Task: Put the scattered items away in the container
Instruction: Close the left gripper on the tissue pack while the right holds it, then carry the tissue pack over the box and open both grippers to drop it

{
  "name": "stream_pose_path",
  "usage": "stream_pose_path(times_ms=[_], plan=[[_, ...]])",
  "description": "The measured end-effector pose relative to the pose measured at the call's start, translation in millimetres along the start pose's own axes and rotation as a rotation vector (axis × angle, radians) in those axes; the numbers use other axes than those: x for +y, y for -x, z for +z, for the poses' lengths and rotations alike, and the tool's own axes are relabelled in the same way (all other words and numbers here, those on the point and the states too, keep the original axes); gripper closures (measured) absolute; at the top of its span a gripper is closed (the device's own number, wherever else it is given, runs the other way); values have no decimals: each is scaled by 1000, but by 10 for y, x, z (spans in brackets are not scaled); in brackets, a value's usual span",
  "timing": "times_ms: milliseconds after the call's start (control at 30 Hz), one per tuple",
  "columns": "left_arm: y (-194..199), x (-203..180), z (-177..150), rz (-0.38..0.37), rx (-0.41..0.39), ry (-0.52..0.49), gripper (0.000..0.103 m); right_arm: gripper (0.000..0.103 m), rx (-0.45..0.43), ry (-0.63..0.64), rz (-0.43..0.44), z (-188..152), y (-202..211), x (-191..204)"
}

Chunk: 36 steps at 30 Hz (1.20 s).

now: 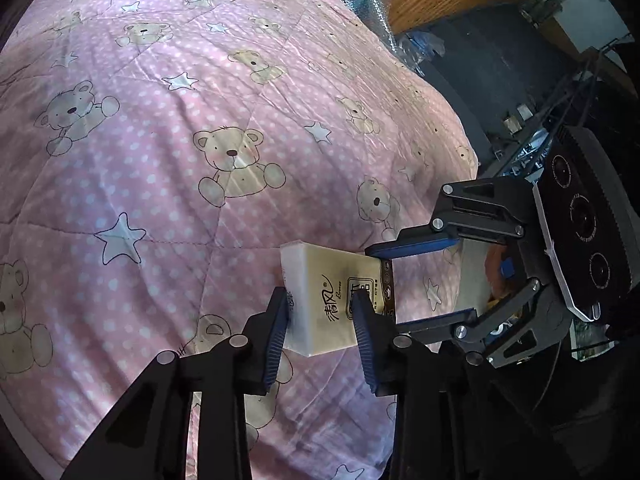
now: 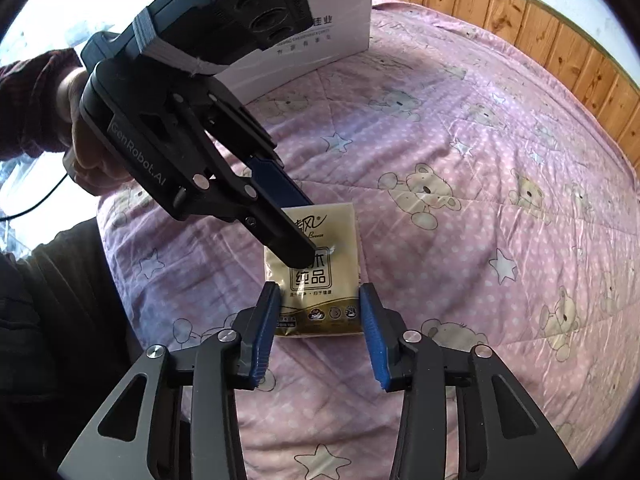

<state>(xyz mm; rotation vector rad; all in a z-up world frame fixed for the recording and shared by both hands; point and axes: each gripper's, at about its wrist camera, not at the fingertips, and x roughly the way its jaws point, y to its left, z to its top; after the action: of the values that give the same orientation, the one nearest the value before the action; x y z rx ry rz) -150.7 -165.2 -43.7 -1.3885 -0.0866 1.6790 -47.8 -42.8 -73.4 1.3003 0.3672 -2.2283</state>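
A beige tissue pack (image 1: 332,300) (image 2: 320,280) with printed characters lies on the pink bear-print quilt (image 1: 200,140) (image 2: 460,220). My left gripper (image 1: 320,320) (image 2: 304,232) is shut on the pack, with its blue pads pressing both long sides. My right gripper (image 2: 320,320) (image 1: 384,286) is open and straddles the near end of the same pack, its fingers just outside the edges. A white cardboard box (image 2: 340,28) with printed lettering stands at the far edge of the bed, behind the left gripper.
A person's hand (image 2: 80,148) in a dark red sleeve holds the left gripper. A wood-panelled wall (image 2: 540,40) runs along the far right of the bed. Beyond the bed's edge are dark furniture and cables (image 1: 520,92). Open quilt stretches to the right.
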Motion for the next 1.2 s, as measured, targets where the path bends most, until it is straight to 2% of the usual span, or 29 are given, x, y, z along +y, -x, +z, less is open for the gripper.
stream_pose_path(times_ms=[33,67,167,233,267,300,367,433,500,600,767,933,1200], plan=[[9,-17,-5,5,-4,1,72,78,-2,-7,-8,-6,22,-20],[-5,-33,0,6,-6,3,73,82,-1,-14,-7,-10,36,-47],[-30,-75,-11,5,-6,-3,74,82,13,-14,38,-38,47,-76],[-70,-66,-6,-6,-10,7,74,73,3,-29,63,-57,72,-95],[-63,-64,-12,-8,-13,7,74,51,7,-30,72,-70,75,-81],[-64,-67,-16,-5,-14,6,74,43,7,-24,63,-82,70,-52],[-62,-74,-19,-3,-21,7,74,43,26,-15,73,-103,-2,11],[-38,-117,-39,-6,-35,-21,75,43,36,-8,31,-115,-117,47],[-29,-124,-53,-7,-38,-18,75,47,34,-24,27,-116,-173,51],[-14,-77,-62,-16,-49,23,75,49,27,-21,18,-97,-120,68],[147,-234,-12,-15,-85,0,75,49,-7,4,-2,-41,103,81],[453,-439,112,52,-142,-17,75,49,-54,43,-34,169,352,94],[1075,-562,205,198,-224,29,75,49,-109,176,-50,718,556,219]])
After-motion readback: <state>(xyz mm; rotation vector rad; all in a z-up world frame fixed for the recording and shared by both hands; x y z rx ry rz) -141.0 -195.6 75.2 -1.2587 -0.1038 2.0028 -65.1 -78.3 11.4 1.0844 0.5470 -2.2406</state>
